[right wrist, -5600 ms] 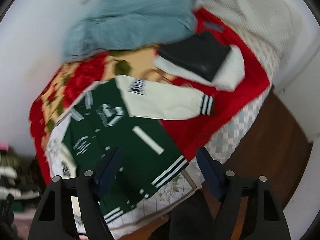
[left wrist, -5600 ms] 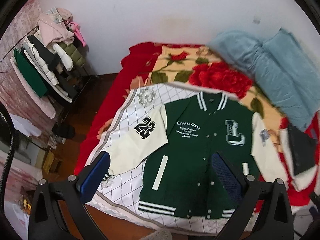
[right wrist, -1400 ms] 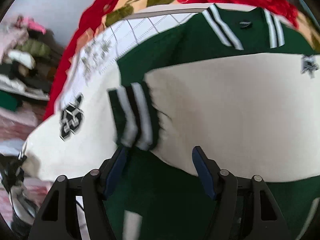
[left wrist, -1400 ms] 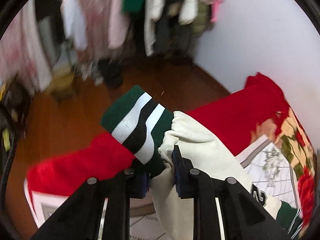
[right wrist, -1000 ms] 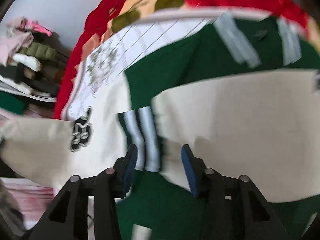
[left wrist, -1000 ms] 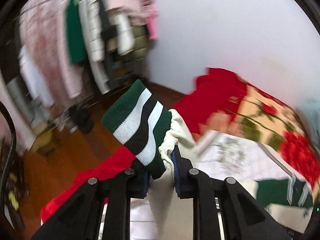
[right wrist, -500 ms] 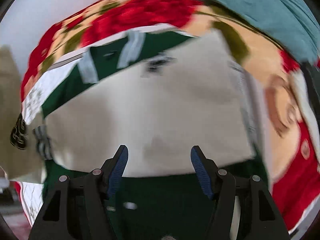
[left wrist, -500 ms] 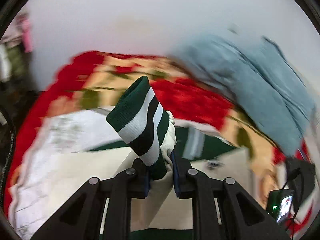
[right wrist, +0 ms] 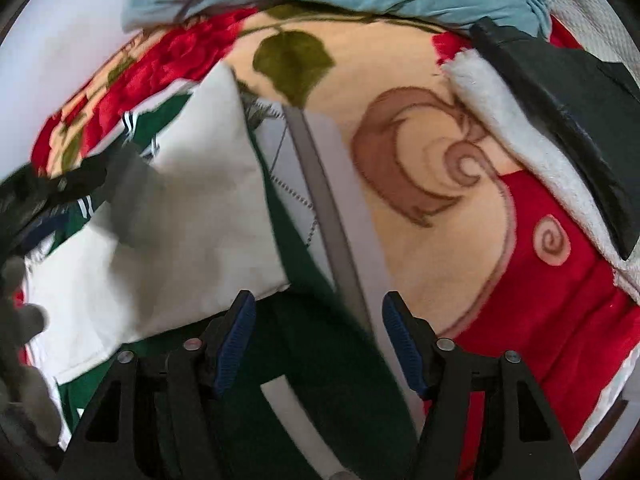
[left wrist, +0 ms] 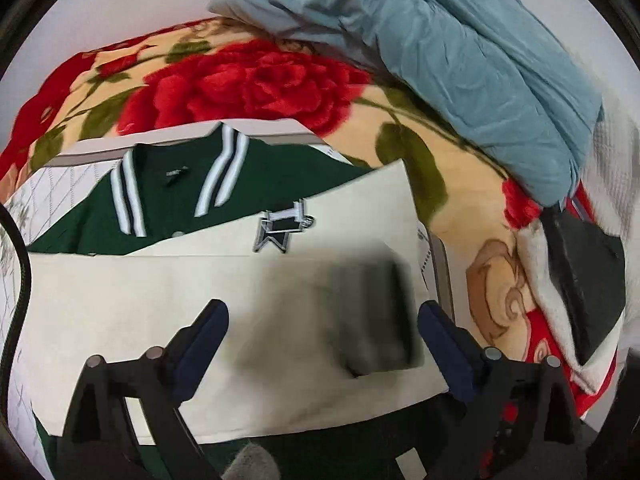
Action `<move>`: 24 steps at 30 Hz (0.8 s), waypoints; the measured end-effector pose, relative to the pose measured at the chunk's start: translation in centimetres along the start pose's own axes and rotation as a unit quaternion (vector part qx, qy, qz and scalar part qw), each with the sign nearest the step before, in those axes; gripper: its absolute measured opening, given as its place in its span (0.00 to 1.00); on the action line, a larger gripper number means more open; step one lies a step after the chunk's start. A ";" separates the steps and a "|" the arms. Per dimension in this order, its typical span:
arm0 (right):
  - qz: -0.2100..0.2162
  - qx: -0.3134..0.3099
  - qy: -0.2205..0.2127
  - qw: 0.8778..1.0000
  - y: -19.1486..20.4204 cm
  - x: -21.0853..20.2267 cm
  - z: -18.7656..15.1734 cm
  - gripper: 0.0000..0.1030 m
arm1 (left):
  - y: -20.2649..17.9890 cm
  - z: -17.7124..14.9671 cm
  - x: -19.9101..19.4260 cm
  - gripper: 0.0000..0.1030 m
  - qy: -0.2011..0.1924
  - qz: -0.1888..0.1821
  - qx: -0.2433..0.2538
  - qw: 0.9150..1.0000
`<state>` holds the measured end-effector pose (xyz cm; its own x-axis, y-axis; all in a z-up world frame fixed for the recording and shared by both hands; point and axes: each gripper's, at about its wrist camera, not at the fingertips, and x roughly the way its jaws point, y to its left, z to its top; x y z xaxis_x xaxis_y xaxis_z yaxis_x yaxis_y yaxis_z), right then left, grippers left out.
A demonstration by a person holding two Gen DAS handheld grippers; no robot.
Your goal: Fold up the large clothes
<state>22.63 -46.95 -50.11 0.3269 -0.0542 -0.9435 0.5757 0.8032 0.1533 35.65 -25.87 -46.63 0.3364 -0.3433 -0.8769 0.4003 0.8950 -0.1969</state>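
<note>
Your green jacket (left wrist: 160, 208) lies flat on the bed, both cream sleeves (left wrist: 120, 304) folded crosswise over its chest. The hem sits nearest you, just below both tongs. Left tongs (left wrist: 322, 350) and right tongs (right wrist: 316, 340) are opening, nothing between them. The collar label is unreadable.

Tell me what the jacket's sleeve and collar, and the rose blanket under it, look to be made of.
Sleeve: cream, smooth and matte, probably faux leather or a dense woven cloth; the blur leaves it open. Collar: green with white stripes, likely ribbed knit, as on varsity jackets. Blanket: thick plush fleece; its rose print looks fuzzy with a soft sheen.
</note>
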 end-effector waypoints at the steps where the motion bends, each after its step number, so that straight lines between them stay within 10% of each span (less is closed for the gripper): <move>1: 0.005 0.001 -0.003 1.000 -0.5 -0.3 0.3 0.74 | 0.5 -0.1 -0.5 0.94 -0.002 0.006 -0.006 1.000; 7: 0.046 0.001 0.006 0.999 -1.1 -1.5 1.6 0.74 | 7.3 -2.5 -4.9 0.94 -0.017 0.108 -0.062 0.992; 14: 0.064 -0.033 0.099 0.992 -0.4 0.3 -0.8 0.74 | 18.3 -13.5 -9.0 0.94 0.073 0.272 -0.144 0.949; 19: 0.125 -0.089 0.184 0.971 4.8 0.4 -7.1 0.74 | 19.6 -21.9 -9.8 0.94 0.161 0.305 -0.155 0.926; 24: 0.136 -0.129 0.272 0.944 11.2 2.5 -16.1 0.74 | 16.2 -26.4 -9.7 0.94 0.189 0.291 -0.133 0.928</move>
<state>17.77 -28.51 -55.46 -0.0377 0.4316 -0.9013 0.3023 0.8646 0.4014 16.39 -0.48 -52.85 0.0860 0.3006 -0.9499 0.0029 0.9533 0.3020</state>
